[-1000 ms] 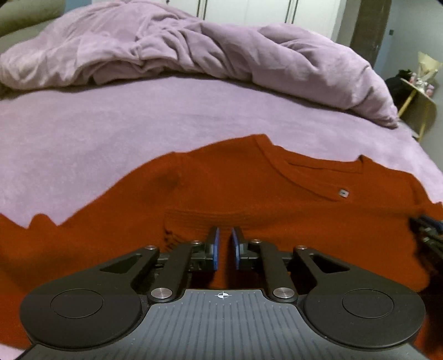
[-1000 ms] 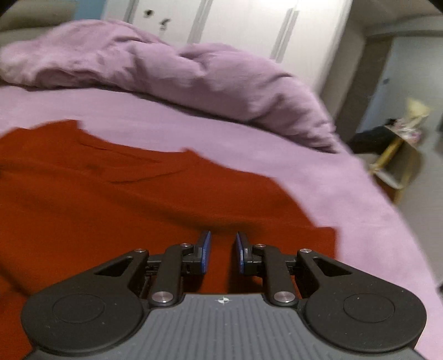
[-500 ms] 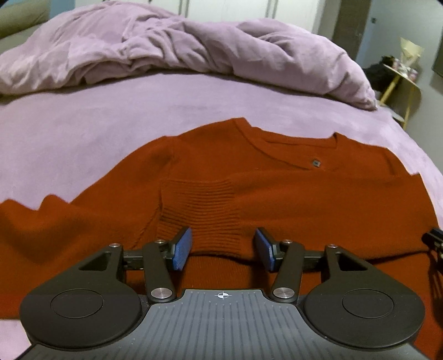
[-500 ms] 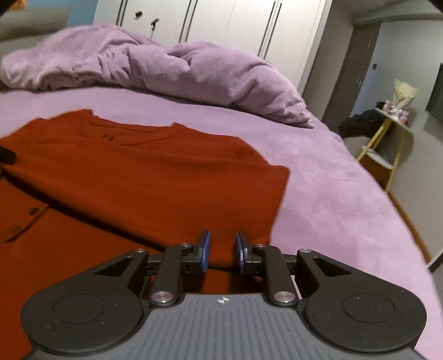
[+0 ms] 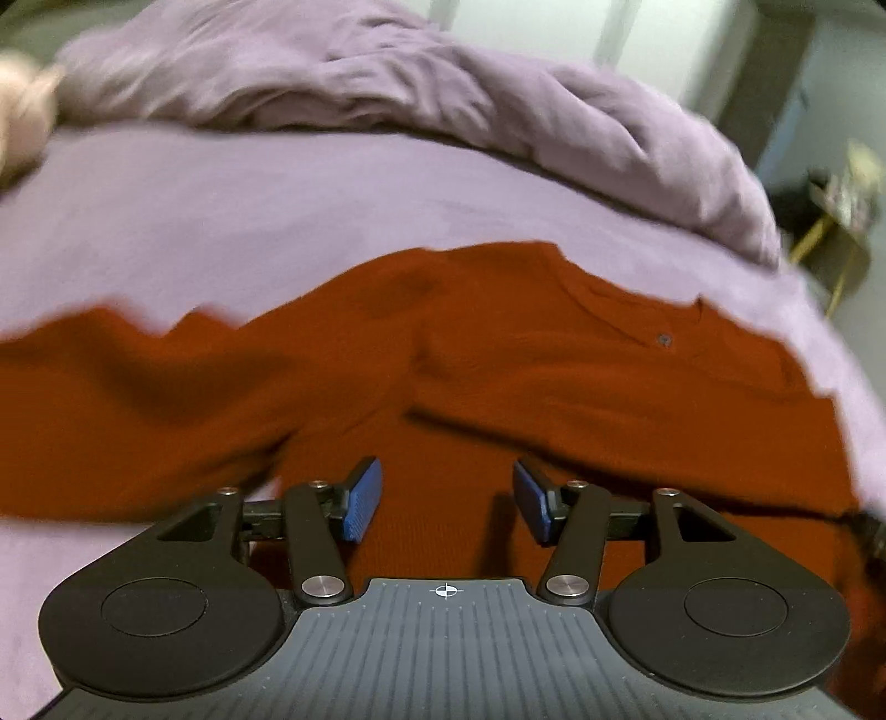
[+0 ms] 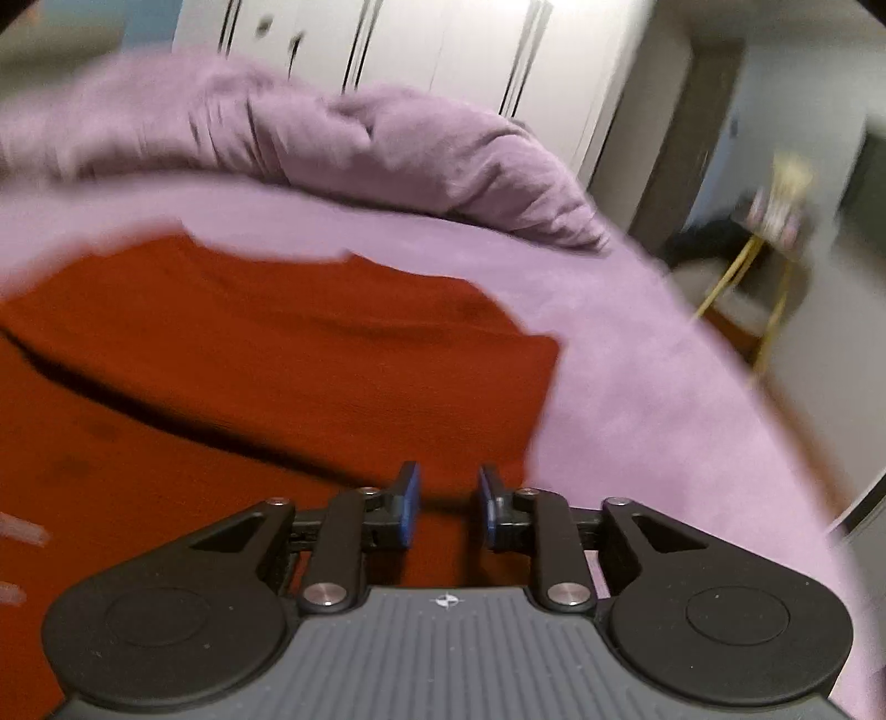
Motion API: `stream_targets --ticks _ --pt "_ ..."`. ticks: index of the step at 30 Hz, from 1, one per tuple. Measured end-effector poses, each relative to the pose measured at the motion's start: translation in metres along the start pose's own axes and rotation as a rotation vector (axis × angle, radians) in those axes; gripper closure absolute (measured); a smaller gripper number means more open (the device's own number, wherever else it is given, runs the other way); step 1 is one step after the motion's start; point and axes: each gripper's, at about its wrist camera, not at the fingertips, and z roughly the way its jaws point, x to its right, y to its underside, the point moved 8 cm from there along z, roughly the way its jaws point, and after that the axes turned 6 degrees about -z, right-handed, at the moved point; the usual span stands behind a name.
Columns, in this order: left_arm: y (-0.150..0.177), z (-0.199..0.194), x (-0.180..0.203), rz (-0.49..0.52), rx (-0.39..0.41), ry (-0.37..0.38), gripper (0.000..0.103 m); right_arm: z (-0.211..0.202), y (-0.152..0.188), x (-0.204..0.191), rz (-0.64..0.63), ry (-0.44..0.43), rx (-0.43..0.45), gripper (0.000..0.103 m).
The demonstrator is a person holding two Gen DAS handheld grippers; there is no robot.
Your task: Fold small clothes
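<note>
The rust-red cardigan (image 5: 554, 387) lies flat on the lilac bed (image 5: 221, 221), sleeve folded across. The left tool (image 5: 447, 501) has just spread wide, empty; the right tool (image 6: 447, 504), at cardigan's 3 o'clock hem, has just parted, gripping nothing.

Sweater (image 5: 554, 387): rust-red knit cloth, matt, fine-ribbed weave; small dark button (image 5: 664, 338) near its neckline, material not discernible.

Bed sheet (image 5: 221, 221) under the sweater: lilac cloth, matt, slightly fuzzy nap, smooth-lying.

Duvet (image 6: 415, 144) beyond the sweater: same lilac cloth, soft, heavily creased.

Left claw (image 5: 447, 501): matt black plastic arms, blue ribbed pads (image 5: 362, 500) that looked rubbery, bright polished metal pivot pins; grey ribbed matt housing behind.

Right claw (image 6: 446, 505): same matt black plastic, blue pads, shiny metal pins.

Wardrobe doors (image 6: 443, 50) behind the duvet: white, smooth, faintly glossy; blurred.
</note>
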Motion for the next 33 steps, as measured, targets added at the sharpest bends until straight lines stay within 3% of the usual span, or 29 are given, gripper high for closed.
stream_targets --ticks 2,3,7,10,15,17,19,20,22,24,26,28,31,33 --pt "0.006 -0.026 -0.037 -0.140 0.014 0.049 0.026 -0.021 0.010 -0.011 0.137 -0.125 -0.015 0.068" --pt "0.009 -0.035 -0.057 -0.195 0.024 0.048 0.025 -0.027 0.014 -0.017 0.180 -0.162 -0.027 0.068" --pt "0.016 -0.070 -0.155 -0.412 0.095 -0.077 0.027 -0.040 0.031 -0.050 0.278 -0.272 -0.076 0.066" --pt "0.016 -0.092 -0.222 -0.616 0.176 -0.104 0.035 -0.043 0.028 -0.067 0.263 -0.295 -0.072 0.065" --pt "0.003 -0.105 -0.296 -0.809 0.308 -0.088 0.045 -0.040 0.016 -0.074 0.368 -0.366 -0.095 0.065" --pt "0.000 -0.100 -0.315 -0.872 0.329 -0.085 0.059 -0.039 0.015 -0.076 0.394 -0.371 -0.104 0.065" --pt "-0.001 -0.094 -0.333 -0.959 0.362 -0.026 0.063 -0.037 0.017 -0.076 0.403 -0.369 -0.114 0.065" --pt "0.001 -0.092 -0.340 -1.004 0.374 -0.012 0.076 -0.035 0.019 -0.077 0.404 -0.366 -0.122 0.065" --pt "0.001 -0.089 -0.355 -1.082 0.386 0.007 0.089 -0.034 0.023 -0.079 0.402 -0.361 -0.127 0.065" --pt "0.003 -0.084 -0.363 -1.134 0.395 0.028 0.091 -0.034 0.024 -0.079 0.402 -0.361 -0.123 0.064" --pt "0.007 -0.087 -0.365 -1.148 0.406 0.044 0.092 -0.034 0.026 -0.079 0.406 -0.361 -0.121 0.064" --pt "0.007 -0.091 -0.358 -1.095 0.407 0.009 0.094 -0.034 0.026 -0.079 0.405 -0.358 -0.119 0.064" --pt "-0.006 -0.102 -0.337 -0.918 0.398 -0.078 0.094 -0.035 0.025 -0.078 0.404 -0.365 -0.114 0.064" --pt "-0.027 -0.109 -0.306 -0.767 0.408 -0.086 0.095 -0.035 0.027 -0.076 0.412 -0.374 -0.107 0.064"
